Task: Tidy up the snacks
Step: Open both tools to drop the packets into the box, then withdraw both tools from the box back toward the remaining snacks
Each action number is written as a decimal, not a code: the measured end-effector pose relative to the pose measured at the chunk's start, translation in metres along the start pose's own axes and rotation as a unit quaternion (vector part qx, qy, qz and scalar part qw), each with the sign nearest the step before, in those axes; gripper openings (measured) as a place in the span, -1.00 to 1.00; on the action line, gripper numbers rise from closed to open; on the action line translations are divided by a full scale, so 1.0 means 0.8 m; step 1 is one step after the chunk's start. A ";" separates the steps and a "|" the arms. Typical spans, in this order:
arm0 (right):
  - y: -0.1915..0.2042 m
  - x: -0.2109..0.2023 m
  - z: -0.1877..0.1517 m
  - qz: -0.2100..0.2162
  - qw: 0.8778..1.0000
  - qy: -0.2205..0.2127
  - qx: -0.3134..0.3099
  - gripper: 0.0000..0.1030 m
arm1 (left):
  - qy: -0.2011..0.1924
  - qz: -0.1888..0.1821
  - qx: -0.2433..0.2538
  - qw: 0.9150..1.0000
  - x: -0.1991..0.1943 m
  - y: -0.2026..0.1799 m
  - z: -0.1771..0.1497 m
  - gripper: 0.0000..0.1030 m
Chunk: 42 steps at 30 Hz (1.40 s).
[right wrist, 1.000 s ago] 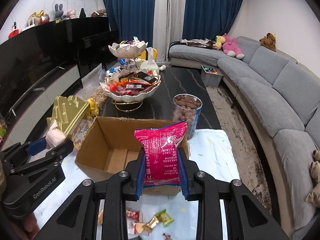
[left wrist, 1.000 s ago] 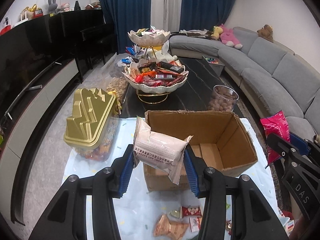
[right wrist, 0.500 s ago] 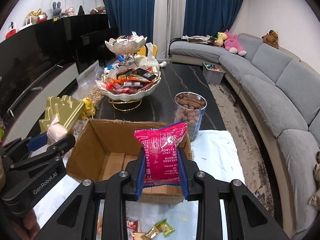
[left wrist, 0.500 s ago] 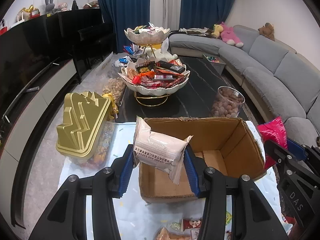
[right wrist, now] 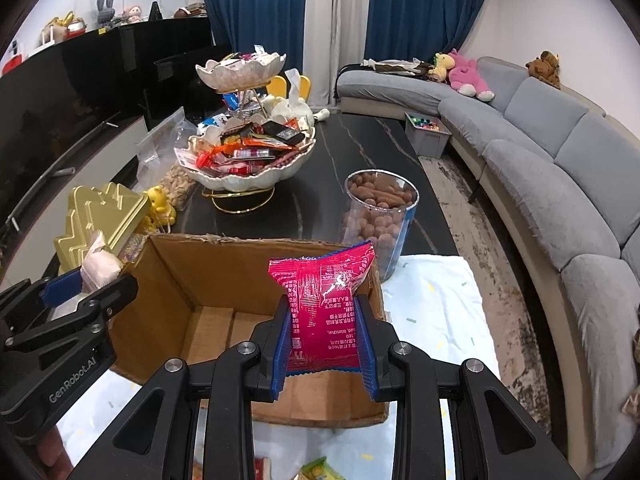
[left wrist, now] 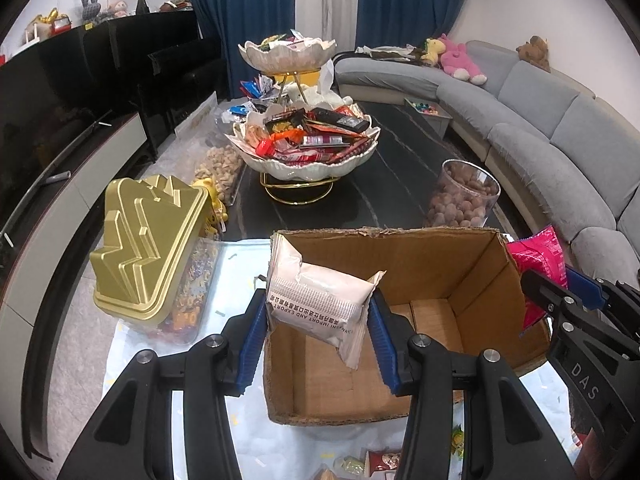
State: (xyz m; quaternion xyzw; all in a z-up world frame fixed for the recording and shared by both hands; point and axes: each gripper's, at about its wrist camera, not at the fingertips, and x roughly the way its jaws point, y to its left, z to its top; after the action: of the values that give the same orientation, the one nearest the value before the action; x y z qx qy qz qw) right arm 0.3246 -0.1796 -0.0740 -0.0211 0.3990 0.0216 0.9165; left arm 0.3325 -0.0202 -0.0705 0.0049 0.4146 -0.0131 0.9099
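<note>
Left wrist: white packet (left wrist: 320, 304) between tongs (left wrist: 316, 344)

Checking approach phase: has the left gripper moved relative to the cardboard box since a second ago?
Yes. The left gripper, shut on the white packet, has advanced toward and over the cardboard box, which looms larger.

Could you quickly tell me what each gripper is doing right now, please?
Left gripper: closed on a white snack packet, above the cardboard box.
Right gripper: closed on a pink snack packet.
</note>
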 end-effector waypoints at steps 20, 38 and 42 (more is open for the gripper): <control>-0.005 -0.004 -0.004 -0.013 1.000 -0.010 0.002 0.32 | -0.006 0.019 0.012 1.000 -0.011 0.001 -0.004 0.64; -0.011 -0.058 -0.008 -0.022 0.999 -0.029 0.010 0.32 | -0.031 0.016 0.011 0.999 -0.070 0.001 -0.004 0.64; -0.014 -0.071 -0.011 -0.022 0.999 -0.031 0.011 0.32 | -0.037 0.015 0.014 0.999 -0.085 -0.002 -0.006 0.64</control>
State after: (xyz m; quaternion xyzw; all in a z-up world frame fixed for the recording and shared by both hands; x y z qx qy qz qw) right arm 0.2799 -0.1929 -0.0381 -0.0188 0.3696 -0.0025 0.9290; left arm 0.2840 -0.0203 -0.0221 0.0231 0.3802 -0.0054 0.9246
